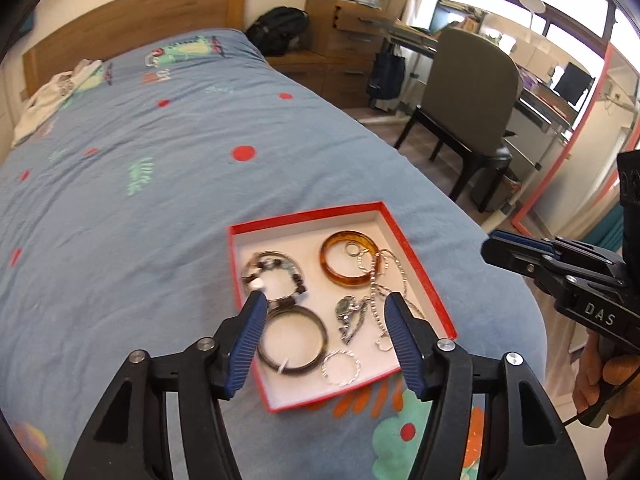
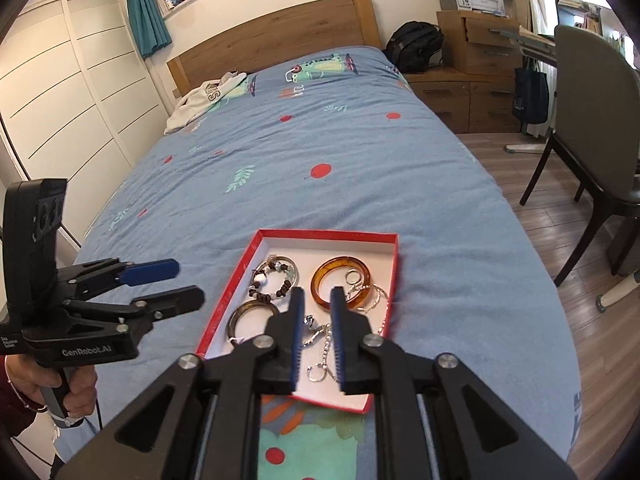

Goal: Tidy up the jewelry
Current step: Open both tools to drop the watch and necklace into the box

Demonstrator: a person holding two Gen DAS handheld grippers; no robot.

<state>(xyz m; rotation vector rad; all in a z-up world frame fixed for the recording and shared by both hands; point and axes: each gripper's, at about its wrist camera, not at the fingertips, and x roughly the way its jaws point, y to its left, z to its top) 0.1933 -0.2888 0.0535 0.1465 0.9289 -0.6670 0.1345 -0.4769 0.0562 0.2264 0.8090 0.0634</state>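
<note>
Nearest, the left claw (image 1: pixel 324 308) gapes wide and empty above one red box (image 1: pixel 420 264) on the bed (image 1: pixel 120 200); the right claw (image 2: pixel 317 300) stands slightly parted, empty. Inside the box: one beaded bracelet (image 1: pixel 276 270), one dark bangle (image 1: pixel 291 340), one amber bangle (image 1: pixel 348 258), and tangled silver chains (image 1: pixel 384 280) at the right.

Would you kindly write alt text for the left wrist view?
A shallow red cardboard box holding bangles and silver chains sits on a blue patterned bedspread. The open left gripper hovers above it, empty.
</note>
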